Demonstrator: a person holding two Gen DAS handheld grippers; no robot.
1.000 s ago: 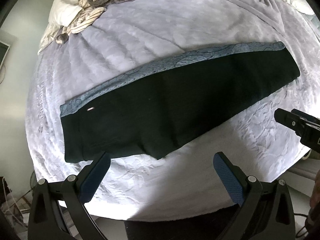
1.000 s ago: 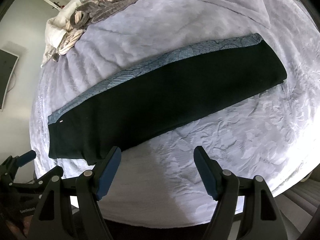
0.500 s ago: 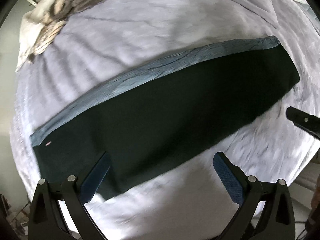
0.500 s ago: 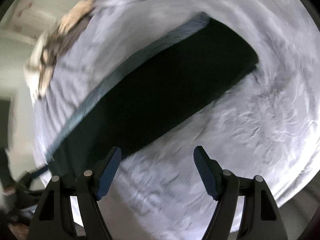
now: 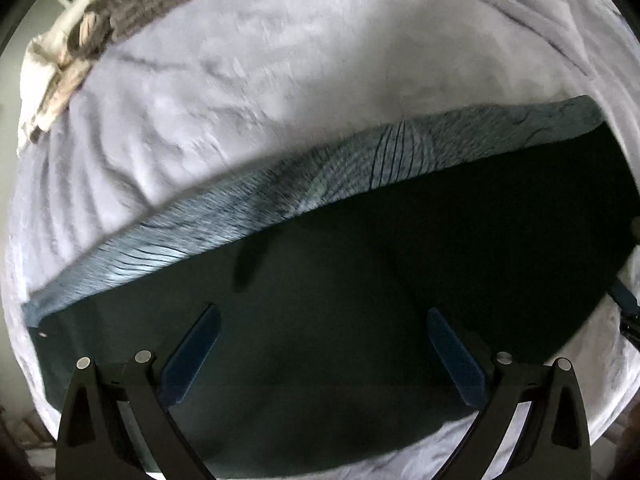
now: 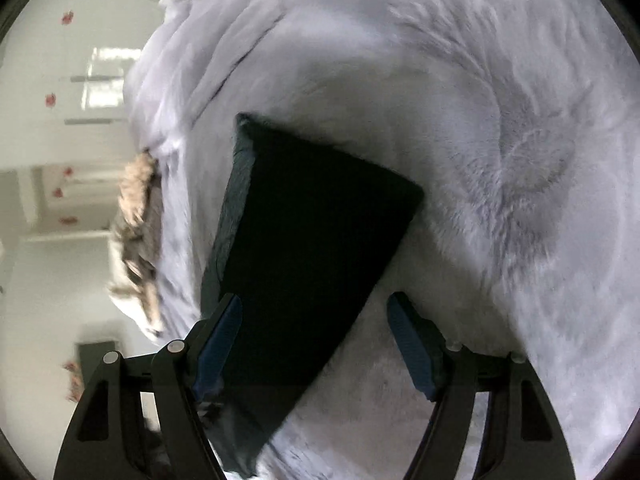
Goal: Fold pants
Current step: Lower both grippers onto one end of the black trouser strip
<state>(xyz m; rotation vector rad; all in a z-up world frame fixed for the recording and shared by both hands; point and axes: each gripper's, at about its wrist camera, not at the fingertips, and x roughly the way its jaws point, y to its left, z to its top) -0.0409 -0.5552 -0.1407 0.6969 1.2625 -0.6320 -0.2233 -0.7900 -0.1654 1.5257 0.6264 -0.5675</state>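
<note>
Black pants (image 5: 360,280) with a blue patterned side stripe (image 5: 280,196) lie flat, folded lengthwise, across a lilac bed cover (image 5: 280,80). My left gripper (image 5: 320,348) is open and hovers low over the middle of the pants, holding nothing. My right gripper (image 6: 316,340) is open over the leg-hem end of the pants (image 6: 304,232); its left finger is over the cloth, its right finger over the cover. The tip of the right gripper (image 5: 626,304) shows at the right edge of the left wrist view.
A striped beige and grey heap of bedding (image 5: 92,28) lies at the far left corner of the bed, also in the right wrist view (image 6: 136,240). A bunched fold of the lilac cover (image 6: 200,40) lies beyond the hem. White room walls (image 6: 48,140) lie left.
Both grippers have moved in close over the pants. The left came down over the middle; the right swung round to the leg-hem end. Both stayed open.
</note>
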